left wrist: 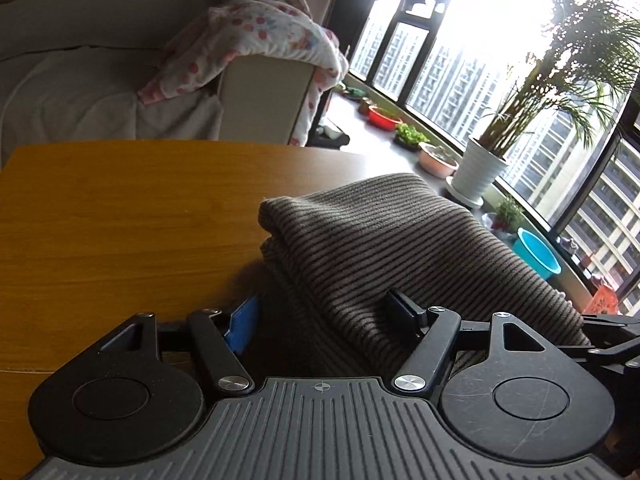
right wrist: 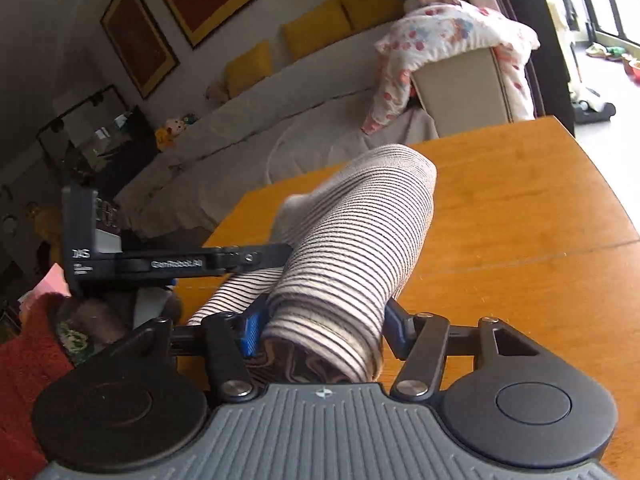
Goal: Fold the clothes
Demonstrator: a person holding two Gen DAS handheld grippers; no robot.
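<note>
A brown-and-black striped garment [left wrist: 380, 240] lies folded into a thick bundle on the wooden table [left wrist: 120, 220]. My left gripper [left wrist: 324, 320] straddles its near end. The blue pad [left wrist: 242, 328] stands just off the cloth's edge, and the black finger [left wrist: 404, 312] rests against the upper layer. In the right wrist view the same garment [right wrist: 360, 232] looks like a fat roll. My right gripper [right wrist: 322, 328] has its blue pad [right wrist: 252, 332] and black finger [right wrist: 394, 320] pressed into the roll's near end. The left tool's black arm [right wrist: 180, 264] reaches the roll from the left.
A grey sofa with a floral blanket [left wrist: 256, 36] stands behind the table. Potted plants [left wrist: 480, 168], bowls and a blue basin [left wrist: 536, 252] line the window sill on the right. Red fluffy fabric [right wrist: 24, 360] lies past the table's left edge [right wrist: 224, 224].
</note>
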